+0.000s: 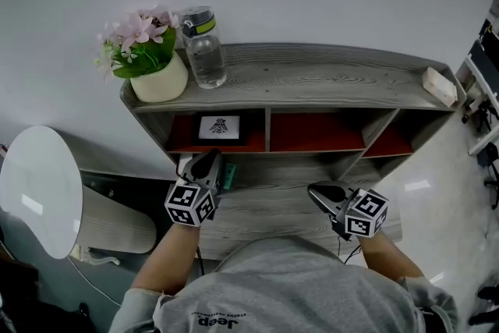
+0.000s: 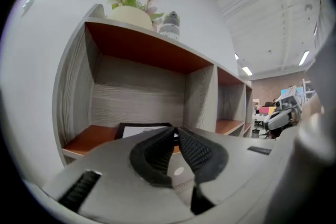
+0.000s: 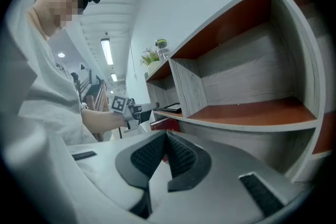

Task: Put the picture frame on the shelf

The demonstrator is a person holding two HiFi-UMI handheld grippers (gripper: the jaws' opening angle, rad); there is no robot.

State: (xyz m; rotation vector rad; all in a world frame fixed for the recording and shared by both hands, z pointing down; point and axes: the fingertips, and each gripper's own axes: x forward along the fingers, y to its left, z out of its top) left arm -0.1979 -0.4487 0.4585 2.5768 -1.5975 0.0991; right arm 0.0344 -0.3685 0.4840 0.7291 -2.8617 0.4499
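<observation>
The picture frame [image 1: 219, 128] is laid flat in the left compartment of the shelf [image 1: 312, 78], just beyond the jaws of the left gripper [image 2: 176, 131], which are pressed together on nothing. The jaws of the right gripper [image 3: 167, 137] are likewise closed and empty.

The grey wood-grain shelf unit [image 1: 312, 78] opens toward the near side in three bays with orange-red floors. A black picture frame with a white print [image 1: 219, 128] takes up part of the left bay's floor, with room above it. The middle bay [image 1: 316, 133] and right bay [image 1: 387, 143] are open across, parted by upright grey dividers [image 1: 267, 129]. On the top board, a cream pot of pink flowers [image 1: 160, 79] and a clear plastic bottle [image 1: 204, 51] crowd the left end. A small beige block [image 1: 439, 86] sits at the right end, with bare board between.
</observation>
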